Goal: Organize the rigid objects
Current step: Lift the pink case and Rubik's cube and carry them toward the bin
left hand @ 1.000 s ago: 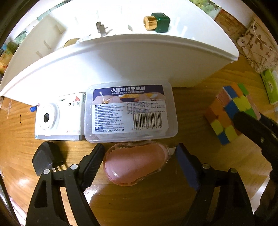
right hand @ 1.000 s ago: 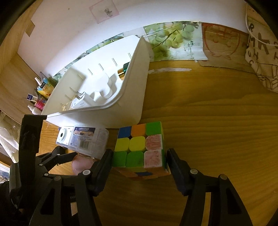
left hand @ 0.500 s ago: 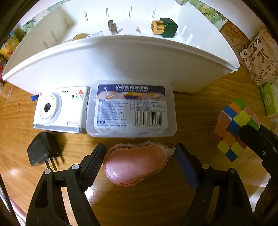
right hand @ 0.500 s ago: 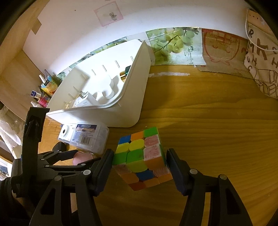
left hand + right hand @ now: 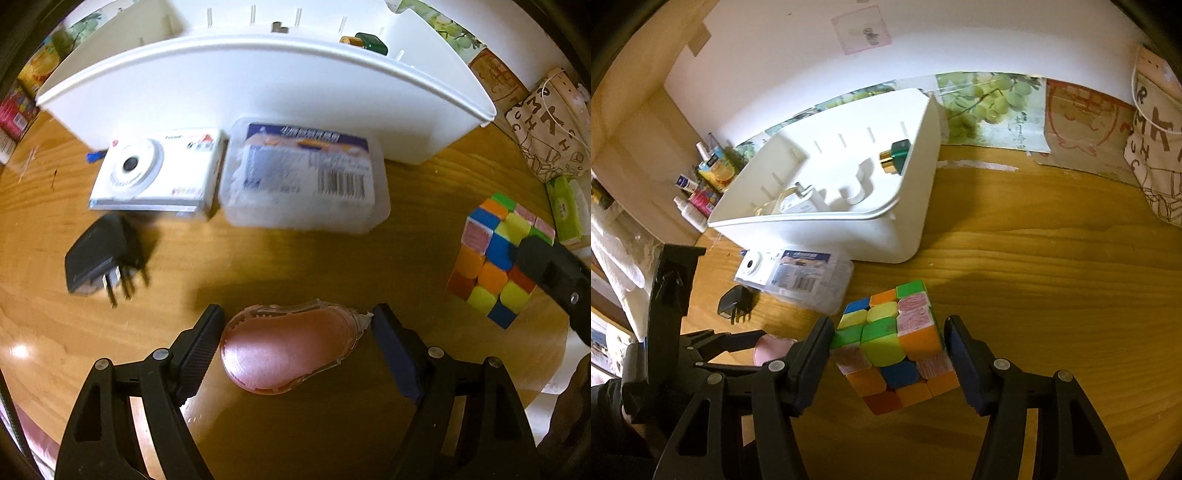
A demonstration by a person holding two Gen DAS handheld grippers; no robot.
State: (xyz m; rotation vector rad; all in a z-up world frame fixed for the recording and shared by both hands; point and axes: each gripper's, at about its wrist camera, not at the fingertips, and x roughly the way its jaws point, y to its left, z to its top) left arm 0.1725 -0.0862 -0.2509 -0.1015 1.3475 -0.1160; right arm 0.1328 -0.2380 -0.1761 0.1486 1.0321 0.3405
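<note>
This is looking like a home: a wooden worktop [image 5: 1034, 266] is carrying a white organiser tray [image 5: 908, 221], toiletry bottles [image 5: 694, 206] are standing in the corner, and a grape poster [image 5: 993, 99] is leaning against the wall.

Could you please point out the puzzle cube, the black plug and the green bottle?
puzzle cube [image 5: 892, 345], right wrist view, green centre tile.
black plug [image 5: 96, 257], left wrist view, body.
green bottle [image 5: 899, 151], right wrist view, green side.

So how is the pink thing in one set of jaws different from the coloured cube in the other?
The pink correction tape is one translucent colour, rounded and flat; the puzzle cube is blocky with many bright squares. The tape lies lengthwise across the left gripper, its tip at one pad; the cube sits tilted in the right gripper. Both are hard items gripped between jaws, above the wooden table.
</note>
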